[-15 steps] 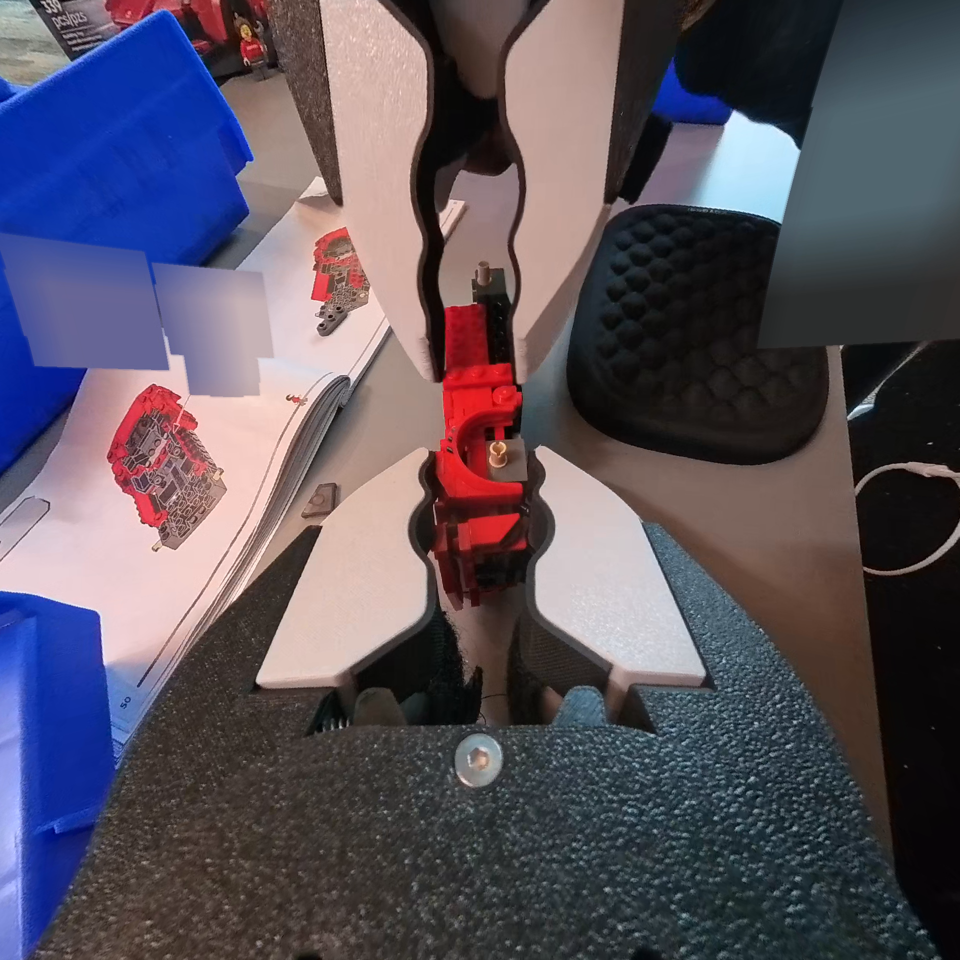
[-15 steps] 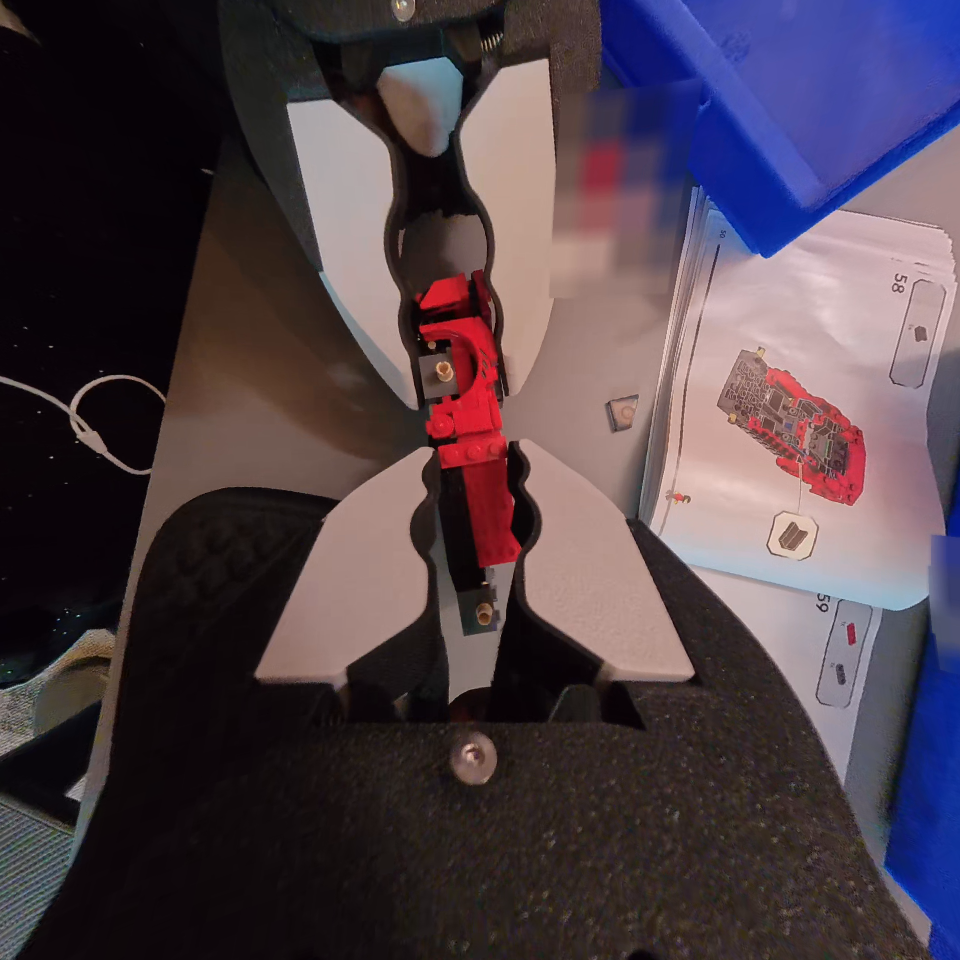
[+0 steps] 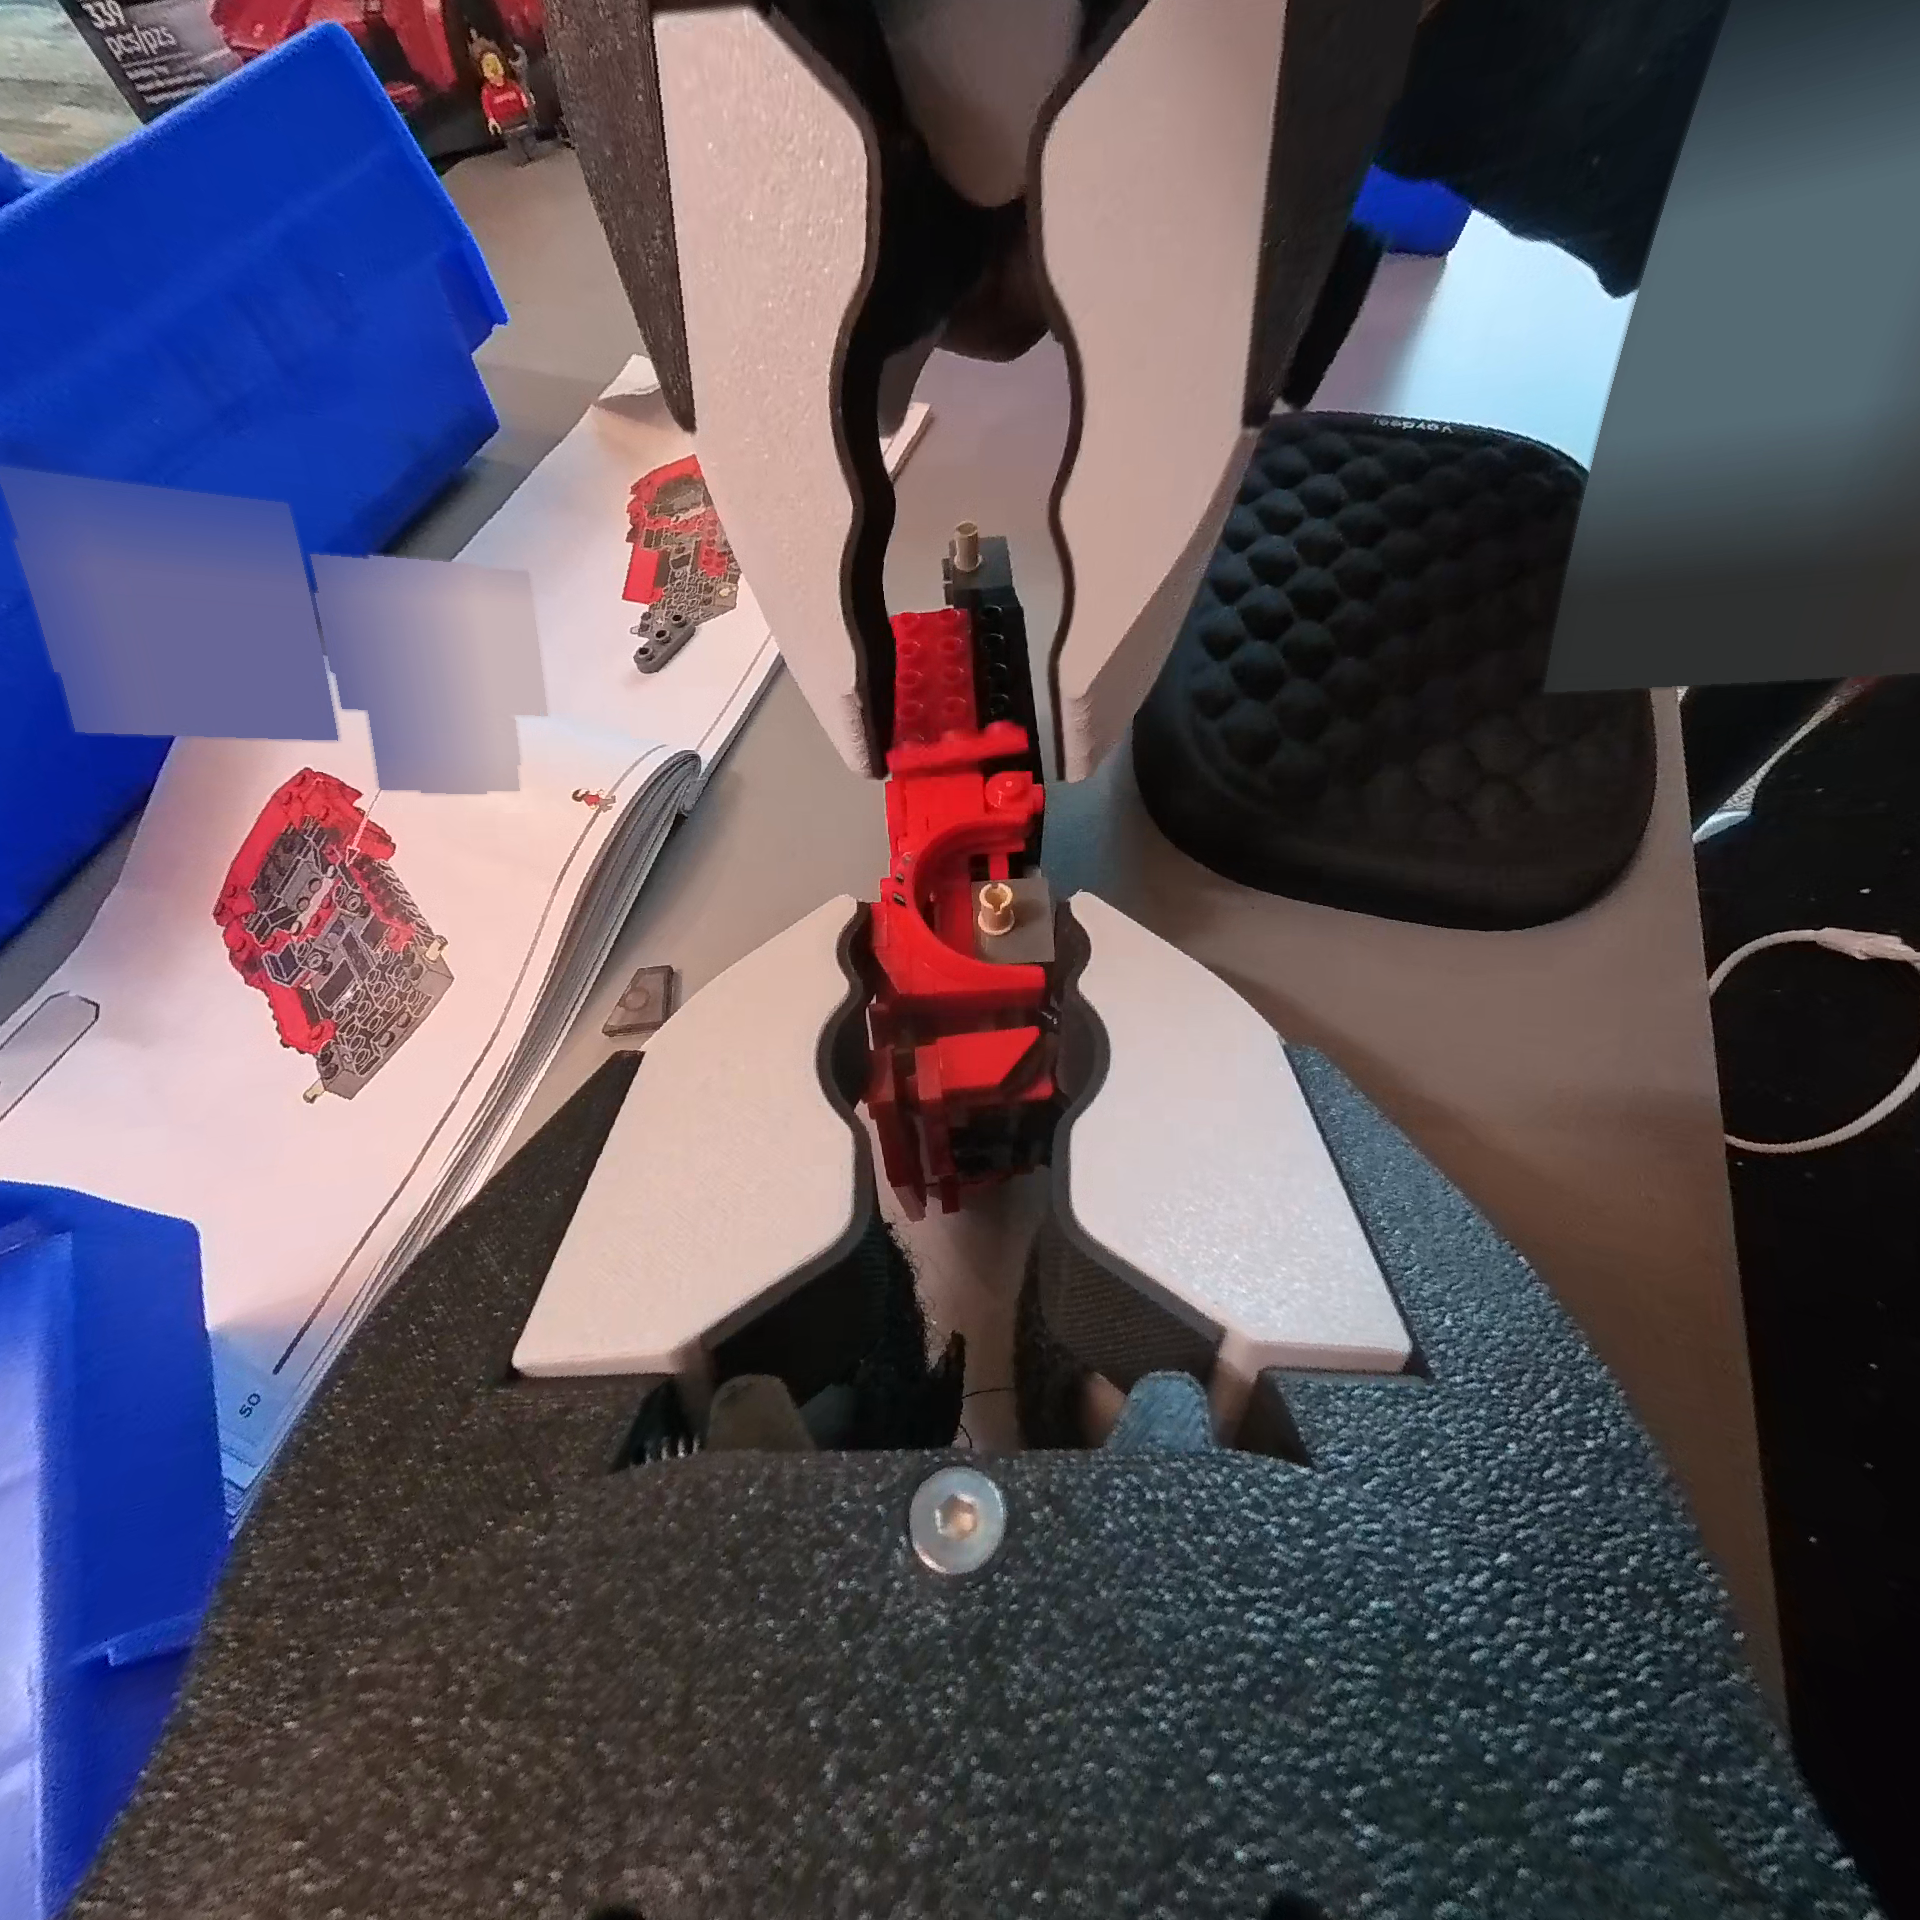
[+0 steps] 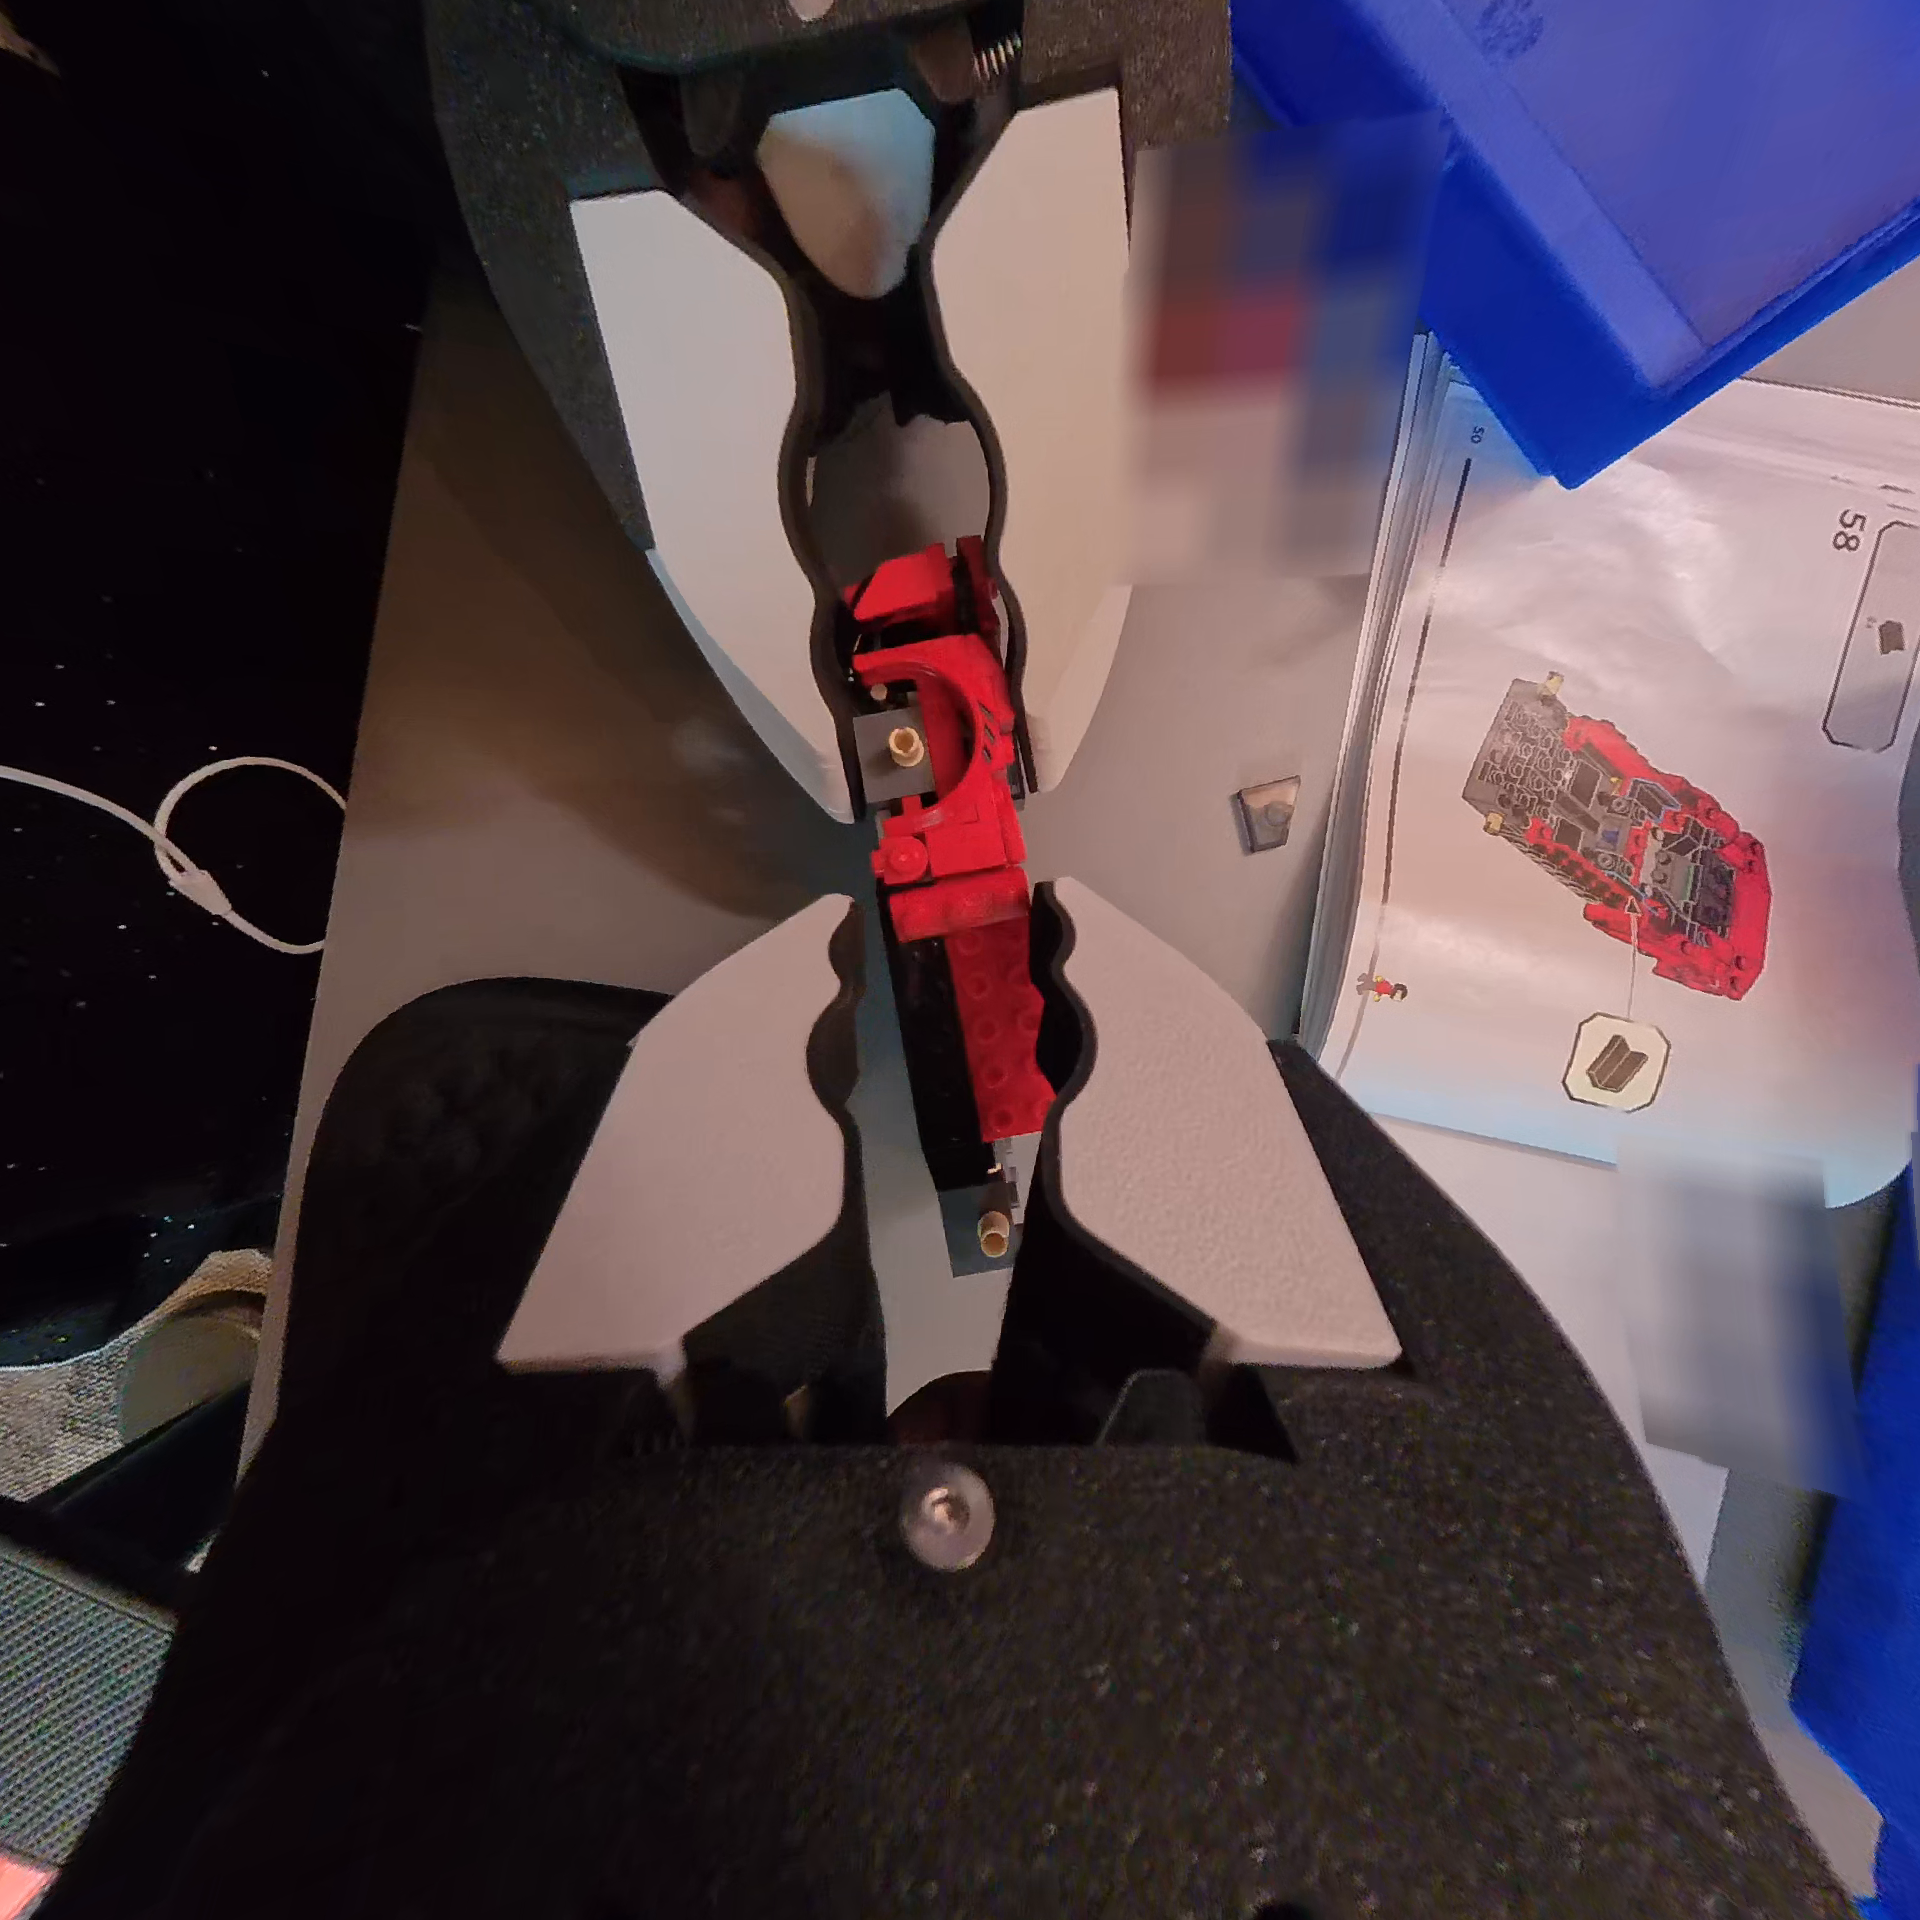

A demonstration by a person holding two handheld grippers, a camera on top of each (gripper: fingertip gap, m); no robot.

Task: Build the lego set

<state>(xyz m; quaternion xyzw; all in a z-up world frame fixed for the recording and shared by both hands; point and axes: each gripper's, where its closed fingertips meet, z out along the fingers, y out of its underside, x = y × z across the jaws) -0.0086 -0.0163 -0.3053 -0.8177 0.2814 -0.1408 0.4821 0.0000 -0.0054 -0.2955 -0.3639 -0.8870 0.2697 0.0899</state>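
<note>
Gripping one red-and-black lego assembly from opposite ends, the two tongs face each other tip to tip above the grey surface. The left tongs are closed down on the end with the red wheel arch and the tan pin in a grey block, their pale fingers pressing either flank. The right tongs pinch the other end, where a studded red plate lies beside a black one and a second tan pin sticks out near the palm. Both pairs are nearly shut, with only the width of the model between the fingers.

The assembly's long axis runs straight along the line joining the two tongs, so each end points into one of them; its short middle section bridges the small gap between the opposing fingertips. The studs and the pins face up toward the cameras.

Left of the left tongs an open instruction booklet lies flat, a small dark grey piece sitting loose on the surface between booklet and fingers. Blue bins stand beyond and beside the booklet. On the other side of the tongs rests a black textured pad, with a white cord looped past the surface's edge.
</note>
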